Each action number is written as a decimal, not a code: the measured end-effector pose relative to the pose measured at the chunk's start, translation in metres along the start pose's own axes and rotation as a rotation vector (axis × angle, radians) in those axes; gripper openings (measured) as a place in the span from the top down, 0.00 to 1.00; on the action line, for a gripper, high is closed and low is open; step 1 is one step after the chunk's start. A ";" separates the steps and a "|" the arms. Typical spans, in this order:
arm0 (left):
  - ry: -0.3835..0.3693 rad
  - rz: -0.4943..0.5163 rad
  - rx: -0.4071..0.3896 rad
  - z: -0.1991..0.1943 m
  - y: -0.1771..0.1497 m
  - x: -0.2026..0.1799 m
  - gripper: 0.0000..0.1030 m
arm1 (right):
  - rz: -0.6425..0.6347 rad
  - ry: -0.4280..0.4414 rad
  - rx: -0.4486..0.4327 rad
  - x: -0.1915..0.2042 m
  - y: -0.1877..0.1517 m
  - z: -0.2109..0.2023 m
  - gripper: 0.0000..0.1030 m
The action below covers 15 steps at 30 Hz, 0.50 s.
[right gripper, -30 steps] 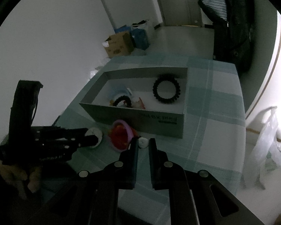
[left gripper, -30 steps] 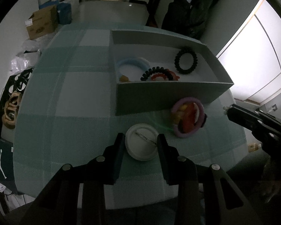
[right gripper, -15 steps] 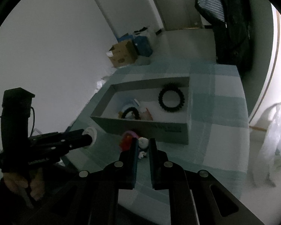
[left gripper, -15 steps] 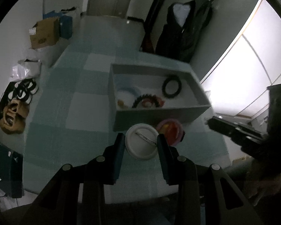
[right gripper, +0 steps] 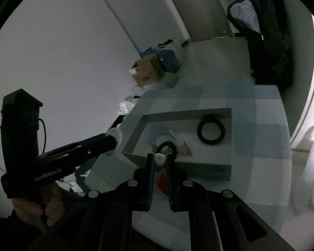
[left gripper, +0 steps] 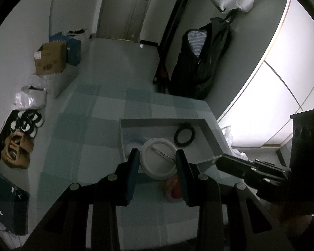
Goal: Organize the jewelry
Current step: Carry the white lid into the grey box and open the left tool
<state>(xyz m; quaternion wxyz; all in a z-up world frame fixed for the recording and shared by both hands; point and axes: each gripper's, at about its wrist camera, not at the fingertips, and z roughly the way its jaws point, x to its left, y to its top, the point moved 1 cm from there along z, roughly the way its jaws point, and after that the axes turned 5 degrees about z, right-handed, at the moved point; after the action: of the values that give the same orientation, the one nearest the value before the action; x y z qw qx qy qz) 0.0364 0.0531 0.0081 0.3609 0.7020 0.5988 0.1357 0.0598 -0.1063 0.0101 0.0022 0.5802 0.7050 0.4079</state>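
Note:
My left gripper (left gripper: 157, 153) is shut on a round white pin badge (left gripper: 157, 164), its back with the metal pin facing me, held above the near wall of the grey box (left gripper: 163, 121). My right gripper (right gripper: 160, 156) is shut on a small white bead-like piece (right gripper: 159, 159), also above the near wall of the box (right gripper: 178, 167). Inside the box lie a black toothed ring (right gripper: 211, 132), a smaller black coil (right gripper: 167, 147) and some pale and red pieces. A purple ring with a red piece (left gripper: 173, 188) lies on the checked tablecloth in front of the box.
The right gripper's tip (left gripper: 218, 160) reaches in from the right in the left wrist view, and the left gripper's tip (right gripper: 113, 140) from the left in the right wrist view. Cardboard boxes (left gripper: 50, 59), shoes (left gripper: 16, 146) and bags lie on the floor. A dark jacket (left gripper: 201, 62) hangs beyond the table.
Both grippers have risen with their pieces still held. The table and the box now look smaller and lower in both views, and more of the room shows.

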 end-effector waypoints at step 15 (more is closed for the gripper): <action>-0.014 -0.049 0.035 0.032 0.019 0.010 0.71 | 0.098 -0.005 -0.024 -0.014 0.030 0.014 0.90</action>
<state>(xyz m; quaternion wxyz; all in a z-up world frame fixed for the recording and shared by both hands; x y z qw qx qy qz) 0.0730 0.0509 -0.0041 0.3557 0.6943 0.6156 0.1115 0.0961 -0.1098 0.0116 -0.0092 0.6148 0.6710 0.4144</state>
